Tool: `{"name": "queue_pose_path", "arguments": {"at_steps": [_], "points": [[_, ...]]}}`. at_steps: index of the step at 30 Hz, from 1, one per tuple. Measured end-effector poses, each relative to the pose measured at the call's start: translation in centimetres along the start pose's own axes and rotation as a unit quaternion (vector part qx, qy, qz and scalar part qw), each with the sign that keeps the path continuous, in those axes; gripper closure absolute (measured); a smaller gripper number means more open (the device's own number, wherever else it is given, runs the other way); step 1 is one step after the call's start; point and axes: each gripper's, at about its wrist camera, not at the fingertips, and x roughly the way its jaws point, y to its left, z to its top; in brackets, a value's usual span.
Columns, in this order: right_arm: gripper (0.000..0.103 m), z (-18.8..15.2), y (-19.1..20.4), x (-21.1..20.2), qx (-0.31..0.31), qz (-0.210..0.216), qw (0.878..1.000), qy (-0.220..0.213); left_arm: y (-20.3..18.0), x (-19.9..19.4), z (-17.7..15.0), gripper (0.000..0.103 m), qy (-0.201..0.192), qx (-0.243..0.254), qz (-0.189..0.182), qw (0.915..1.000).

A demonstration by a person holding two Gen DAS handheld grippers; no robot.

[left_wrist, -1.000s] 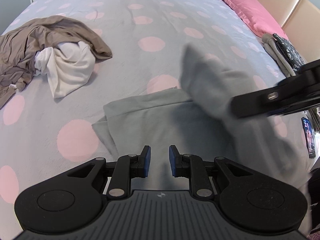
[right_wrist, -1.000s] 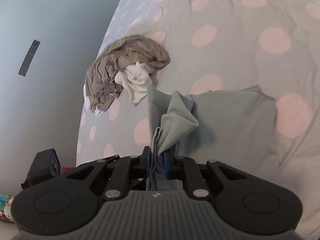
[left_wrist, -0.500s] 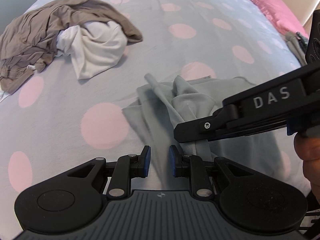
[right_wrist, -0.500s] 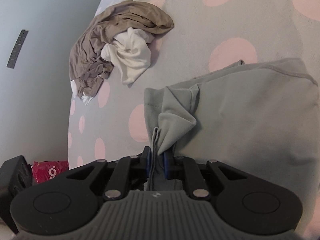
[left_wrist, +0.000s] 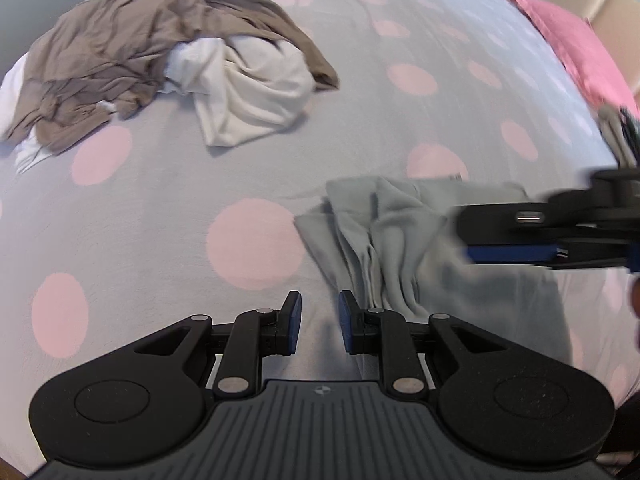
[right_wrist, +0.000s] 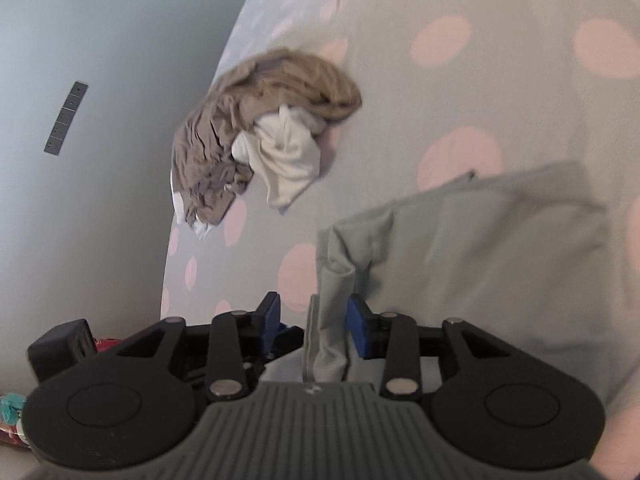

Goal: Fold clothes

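A grey garment [left_wrist: 400, 240] lies bunched on the polka-dot bed cover [left_wrist: 160, 220]; the right wrist view shows it [right_wrist: 500, 248] spread flatter on the right. My left gripper [left_wrist: 320, 316] hovers over the garment's near left edge, jaws a little apart with nothing between them. My right gripper [right_wrist: 314, 316] is opening; a fold of the grey fabric [right_wrist: 328, 320] stands loose between its pads, and the left pad is well clear of it. In the left wrist view the right gripper [left_wrist: 466, 236] comes in blurred from the right, above the garment.
A heap of brown cloth [left_wrist: 120, 52] and white cloth [left_wrist: 248, 92] lies at the far left of the bed. A pink pillow [left_wrist: 580, 44] and stacked clothes [left_wrist: 616, 132] sit at the right. The bed's edge, a wall [right_wrist: 100, 120] and a black object [right_wrist: 60, 348] lie left.
The right gripper has let go of the grey fold, which now stands loose between its spread pads. The garment has settled onto the bed. The left gripper moved closer to the heap.
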Motion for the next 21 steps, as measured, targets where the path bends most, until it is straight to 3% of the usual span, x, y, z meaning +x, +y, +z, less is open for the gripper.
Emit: {"name": "queue_pose_path", "arguments": {"at_steps": [4,5,8,14,18,21], "points": [[0.06,0.5,-2.0,-3.9,-0.021,-0.038,0.998,-0.035,-0.1,-1.0,0.3,0.057,-0.039,-0.015,-0.024,0.9988],[0.06,0.6,-2.7,-4.6,-0.022,-0.051,0.998,-0.043,-0.4,-1.1,0.4,0.055,-0.045,-0.012,-0.034,0.9983],[0.059,0.6,-5.5,-6.6,-0.006,-0.085,0.994,-0.064,-2.1,-0.7,0.4,0.052,-0.045,0.016,-0.048,0.9977],[0.058,-0.2,-9.5,-7.3,0.016,-0.119,0.99,-0.07,-5.0,1.7,0.1,0.051,-0.033,0.07,0.01,0.9969],[0.056,-0.5,-10.7,-5.9,0.024,-0.11,0.992,-0.052,-3.7,3.3,0.7,0.053,-0.028,0.048,0.041,0.9976],[0.049,0.1,-10.6,-4.9,0.011,-0.101,0.994,-0.048,-2.0,4.0,1.1,0.052,-0.018,0.007,0.034,0.9992]]}}
